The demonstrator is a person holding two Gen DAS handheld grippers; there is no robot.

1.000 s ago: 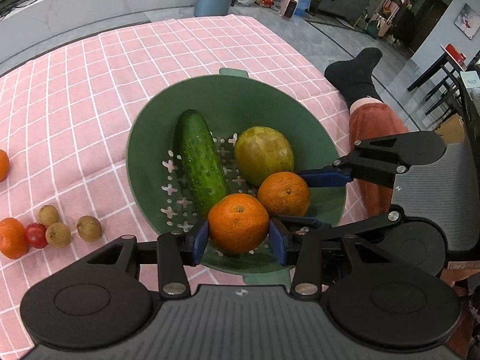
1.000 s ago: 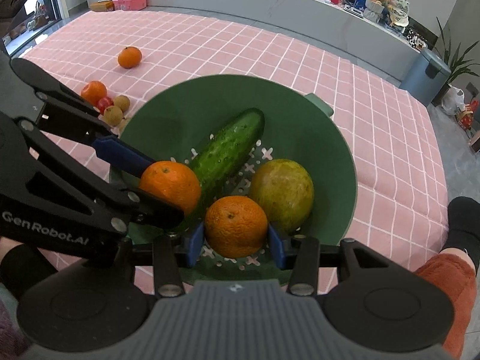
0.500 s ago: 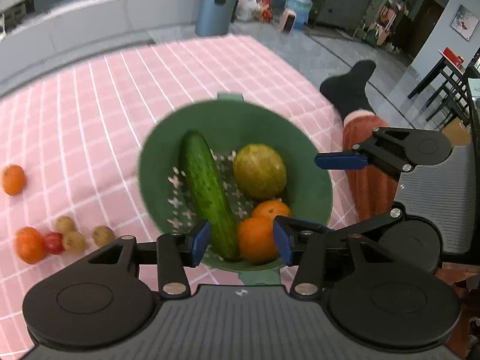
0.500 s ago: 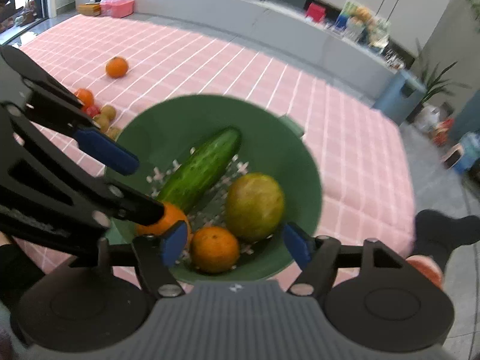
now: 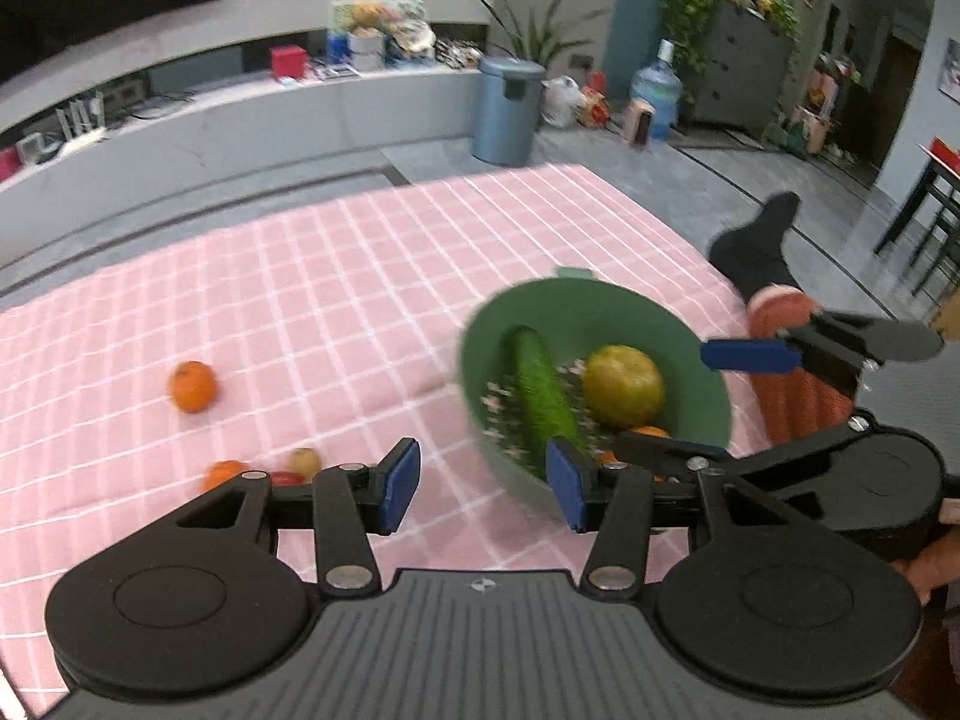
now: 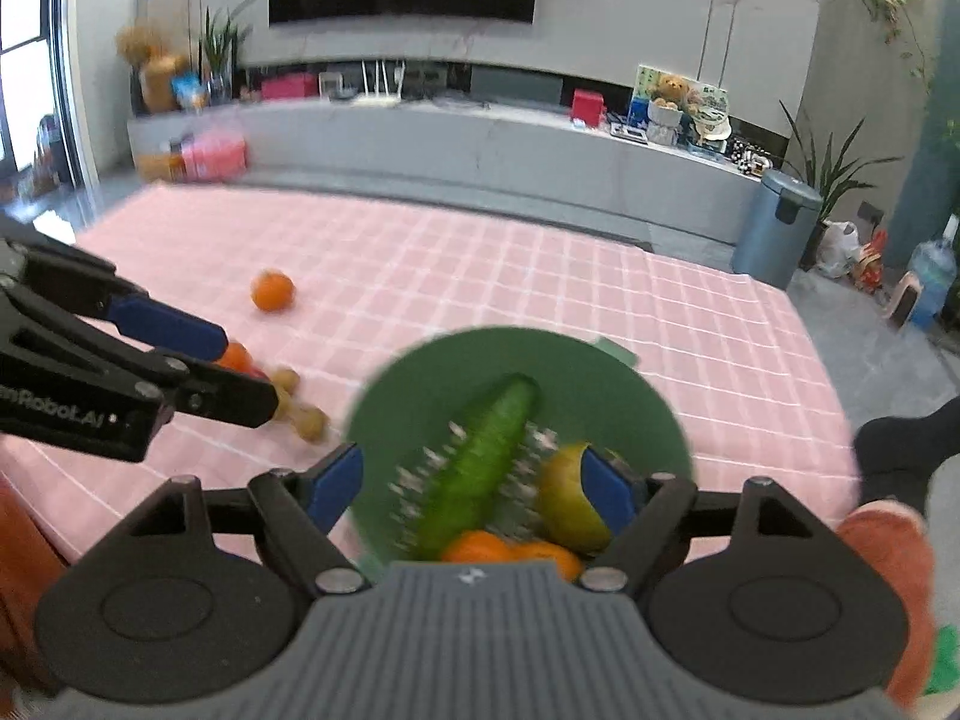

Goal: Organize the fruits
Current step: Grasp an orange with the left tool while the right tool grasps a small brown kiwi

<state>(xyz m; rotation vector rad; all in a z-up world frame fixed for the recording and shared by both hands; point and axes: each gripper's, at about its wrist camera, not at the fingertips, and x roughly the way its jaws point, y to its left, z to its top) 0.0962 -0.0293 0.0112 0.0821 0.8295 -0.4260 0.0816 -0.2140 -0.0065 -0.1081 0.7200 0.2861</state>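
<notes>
Both pairs of jaws stand wide apart and hold nothing: the left gripper [image 5: 483,485] hangs above the pink checked cloth [image 5: 336,300] just left of the green colander [image 5: 600,306], and the right gripper [image 6: 474,489] hangs over the colander's near side. Inside the colander [image 6: 594,384] lie 1 cucumber [image 5: 540,390], 1 yellow-green round fruit [image 5: 624,385] to its right, and 2 oranges [image 6: 510,547] at the near edge, partly hidden by the gripper bodies. Out on the cloth, well apart from the colander, sits a lone orange [image 5: 192,386]. Nearer the left gripper is a small cluster [image 5: 264,471] of an orange, a red fruit and some small brown ones.
</notes>
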